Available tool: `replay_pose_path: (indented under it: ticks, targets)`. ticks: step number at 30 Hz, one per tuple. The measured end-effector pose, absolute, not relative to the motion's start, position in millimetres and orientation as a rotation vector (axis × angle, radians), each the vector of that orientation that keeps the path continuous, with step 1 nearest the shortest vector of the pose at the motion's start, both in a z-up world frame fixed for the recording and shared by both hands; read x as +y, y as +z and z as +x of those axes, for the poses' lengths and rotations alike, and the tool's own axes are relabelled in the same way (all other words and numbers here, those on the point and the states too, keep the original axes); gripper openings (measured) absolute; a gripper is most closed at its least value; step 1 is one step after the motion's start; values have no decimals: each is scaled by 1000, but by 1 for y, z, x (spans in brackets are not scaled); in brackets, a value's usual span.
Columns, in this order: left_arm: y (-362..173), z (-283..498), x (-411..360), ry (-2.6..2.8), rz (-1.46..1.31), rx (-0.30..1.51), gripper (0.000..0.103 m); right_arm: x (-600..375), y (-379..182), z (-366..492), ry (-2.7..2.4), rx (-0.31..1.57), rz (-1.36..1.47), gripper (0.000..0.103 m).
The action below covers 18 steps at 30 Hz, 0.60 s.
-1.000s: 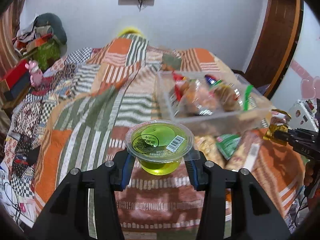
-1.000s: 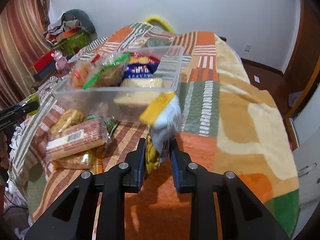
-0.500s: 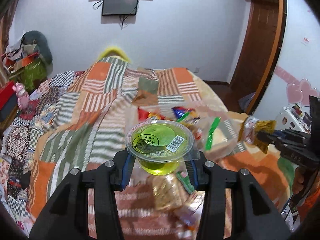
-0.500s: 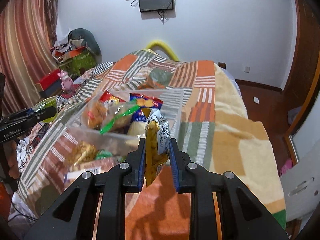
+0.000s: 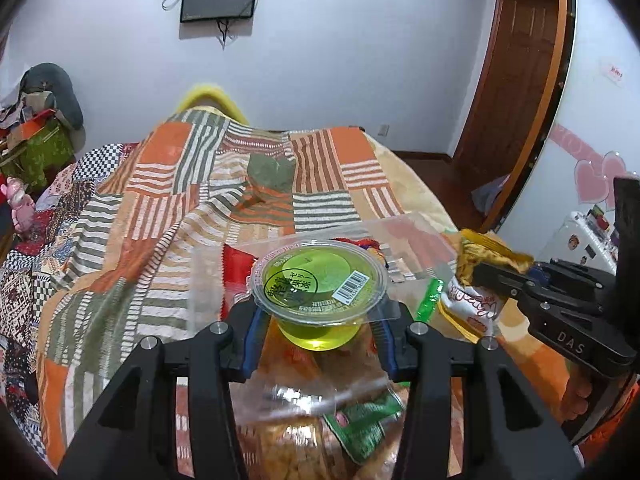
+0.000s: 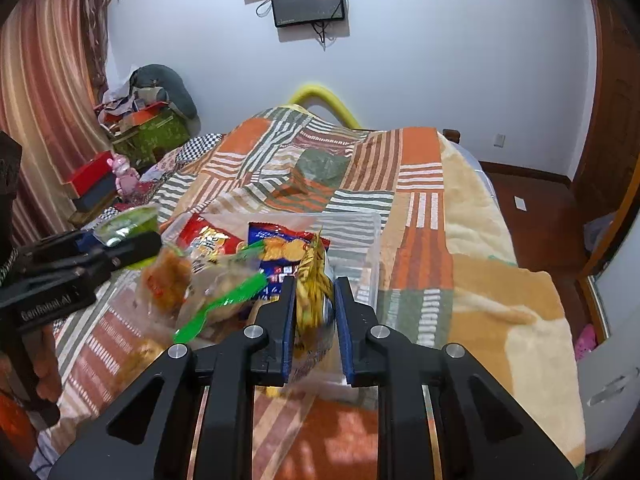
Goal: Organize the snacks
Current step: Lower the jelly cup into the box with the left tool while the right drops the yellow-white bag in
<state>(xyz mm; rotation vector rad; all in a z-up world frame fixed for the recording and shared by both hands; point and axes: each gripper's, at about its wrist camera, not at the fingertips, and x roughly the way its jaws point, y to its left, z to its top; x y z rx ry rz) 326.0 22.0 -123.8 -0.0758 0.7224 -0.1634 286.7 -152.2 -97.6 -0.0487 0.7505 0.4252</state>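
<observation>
My left gripper [image 5: 320,316] is shut on a green jelly cup [image 5: 320,284] with a clear lid and holds it above the clear plastic bin [image 5: 208,276]. My right gripper [image 6: 314,300] is shut on a yellow snack packet [image 6: 314,280] and holds it over the bin's right end [image 6: 370,256]. The bin holds several snack bags, among them a red one [image 6: 204,240] and a blue one [image 6: 280,252]. The right gripper with its packet [image 5: 476,276] shows at the right of the left wrist view. The left gripper with the cup [image 6: 128,224] shows at the left of the right wrist view.
The bin rests on a patchwork bedspread [image 5: 160,200]. More snack bags [image 5: 360,424] lie on the bed in front of the bin. Boxes and a pink toy [image 6: 124,172] stand beside the bed on the left. A door [image 5: 516,80] is at the right.
Both grippers have risen and moved forward over the bin, each still holding its snack. The right packet now hangs over the bin's right end.
</observation>
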Motion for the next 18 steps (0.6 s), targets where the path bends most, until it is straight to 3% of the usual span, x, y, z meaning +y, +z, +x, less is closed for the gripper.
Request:
replay_pose_path:
  ticks: [7,13,18]
  targets:
    - [-140,346,19,-148,-89,766,46,-140,-102,299,416,764,-108,19]
    - [-141,346,23,-163,-114,792,51,-143,-95,291,433,755,-114,34]
    - [-120,328,26,-161,-111,719,67,-147,-85,276,454,739,-99,44]
